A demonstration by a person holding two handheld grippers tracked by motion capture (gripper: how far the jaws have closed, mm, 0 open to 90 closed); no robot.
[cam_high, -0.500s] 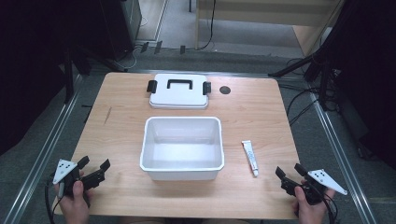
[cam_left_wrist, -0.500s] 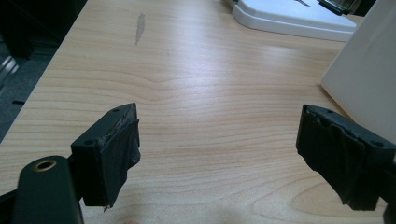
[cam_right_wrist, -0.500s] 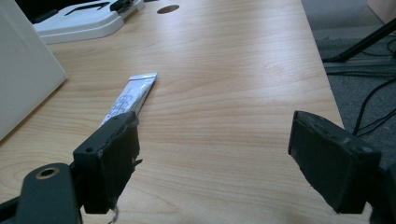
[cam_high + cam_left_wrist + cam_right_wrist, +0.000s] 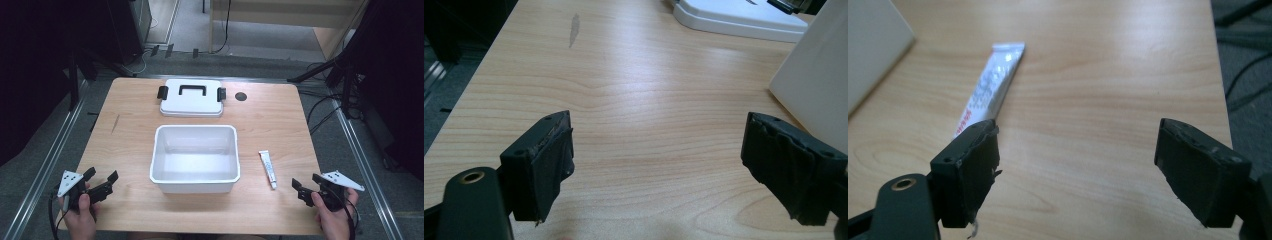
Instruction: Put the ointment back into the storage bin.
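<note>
Right gripper (image 4: 306,188) at near right table corner, jaws spread wide, nothing between them. Left gripper (image 4: 102,183) at near left corner, likewise wide open, holding nothing. Work looks unstarted: white tube (image 4: 267,169) flat on table, untouched; white bin (image 4: 194,186) holds nothing; lid (image 4: 192,98) lying beyond bin. Tube sits near right gripper, just ahead, toward its left jaw, beside bin's right wall.

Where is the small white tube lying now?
In the high view the tube lies flat on the table, just right of the open white bin and ahead of the right tongs.
</note>
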